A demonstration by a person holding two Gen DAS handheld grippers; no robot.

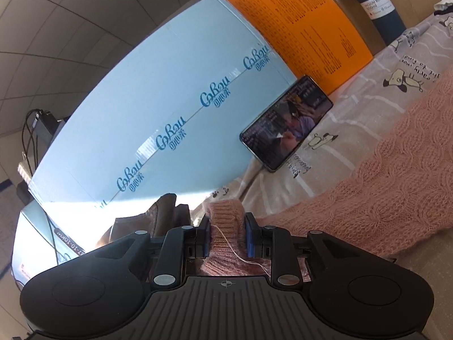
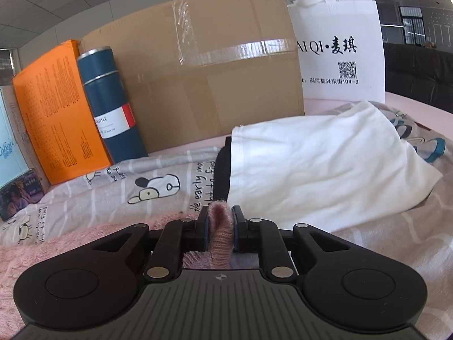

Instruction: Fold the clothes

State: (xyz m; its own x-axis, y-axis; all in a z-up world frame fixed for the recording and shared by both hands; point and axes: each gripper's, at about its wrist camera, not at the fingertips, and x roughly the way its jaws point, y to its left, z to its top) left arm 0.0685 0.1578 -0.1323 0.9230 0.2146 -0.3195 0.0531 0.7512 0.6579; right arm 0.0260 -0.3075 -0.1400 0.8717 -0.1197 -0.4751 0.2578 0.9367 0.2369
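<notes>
- Your left gripper [image 1: 228, 233] is squeezed tight on a ribbed edge of the pink sweater [image 1: 396, 175] — a loose thread hangs by its blue pads
- Your right gripper [image 2: 220, 226] is pinched on a fold of the same sweater, nearly all the way closed
- The sweater lies on the gray cartoon sheet [image 2: 141, 187], stretched between your two claws
- A white shirt [image 2: 317, 164] lies on the sheet just past the right claw
- A phone [image 1: 286, 121] leans on the blue box [image 1: 158, 107] — an orange box [image 1: 300, 28] and a dark blue bottle [image 2: 113, 107] stand near
</notes>
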